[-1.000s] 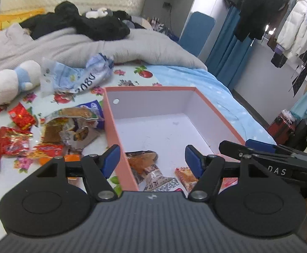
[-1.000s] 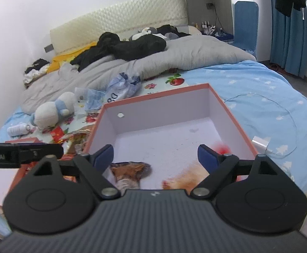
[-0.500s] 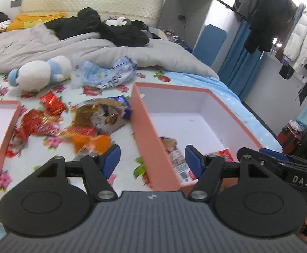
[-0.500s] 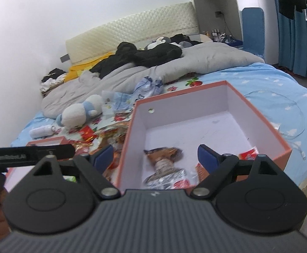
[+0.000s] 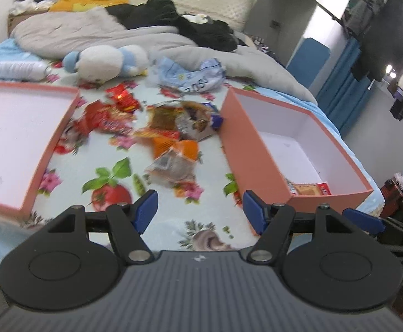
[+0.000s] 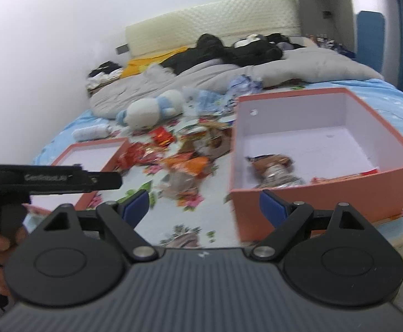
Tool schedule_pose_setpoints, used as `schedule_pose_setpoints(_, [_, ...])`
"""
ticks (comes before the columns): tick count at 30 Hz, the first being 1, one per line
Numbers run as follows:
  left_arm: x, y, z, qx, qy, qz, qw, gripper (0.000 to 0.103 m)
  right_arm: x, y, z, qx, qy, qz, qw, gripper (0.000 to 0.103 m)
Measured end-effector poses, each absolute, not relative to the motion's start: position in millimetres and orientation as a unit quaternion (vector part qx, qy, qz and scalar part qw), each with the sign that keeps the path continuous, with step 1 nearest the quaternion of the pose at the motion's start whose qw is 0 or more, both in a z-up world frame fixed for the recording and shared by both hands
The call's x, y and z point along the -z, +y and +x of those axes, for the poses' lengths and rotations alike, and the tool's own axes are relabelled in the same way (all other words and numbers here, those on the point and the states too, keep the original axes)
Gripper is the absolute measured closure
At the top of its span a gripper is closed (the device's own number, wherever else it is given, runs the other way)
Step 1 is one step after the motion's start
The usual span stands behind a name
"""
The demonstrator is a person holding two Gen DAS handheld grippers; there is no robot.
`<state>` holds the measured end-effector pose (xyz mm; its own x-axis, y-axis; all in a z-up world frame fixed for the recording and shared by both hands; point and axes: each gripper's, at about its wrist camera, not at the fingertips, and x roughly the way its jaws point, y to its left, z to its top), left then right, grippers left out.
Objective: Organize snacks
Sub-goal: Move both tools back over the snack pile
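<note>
A pile of snack packets [image 5: 168, 135] lies on the floral sheet between two salmon boxes; it also shows in the right wrist view [image 6: 184, 163]. The deep box [image 5: 245, 144] on the right holds a few packets [image 6: 273, 171] inside its walls [image 6: 325, 191]. The shallow lid [image 5: 49, 149] lies on the left, with nothing in it. My left gripper [image 5: 200, 211] is open and empty, low over the sheet in front of the pile. My right gripper [image 6: 204, 207] is open and empty, beside the deep box's near left corner.
A white and blue plush toy [image 5: 107, 61], a plastic bottle [image 5: 21, 69] and crumpled blue bags [image 5: 190, 76] lie behind the pile. A grey duvet [image 5: 96, 33] and dark clothes cover the far bed. The bed edge runs right of the deep box.
Both grippers have drawn back and swung left, from over the deep box to the sheet in front of the snack pile. The shallow lid has come into view. Both stayed open.
</note>
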<state>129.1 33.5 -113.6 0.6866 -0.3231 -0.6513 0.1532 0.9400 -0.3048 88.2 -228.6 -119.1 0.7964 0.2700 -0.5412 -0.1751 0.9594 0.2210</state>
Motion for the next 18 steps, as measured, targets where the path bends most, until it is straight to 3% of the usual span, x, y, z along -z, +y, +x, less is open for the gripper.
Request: schedule_pose_setpoints(18, [152.5,98.9,211.7,0.103,0.392,-0.131,0.905,0.031,150.0,-162.1,141.9,-0.137,0.323,0.059,0.934,0.015])
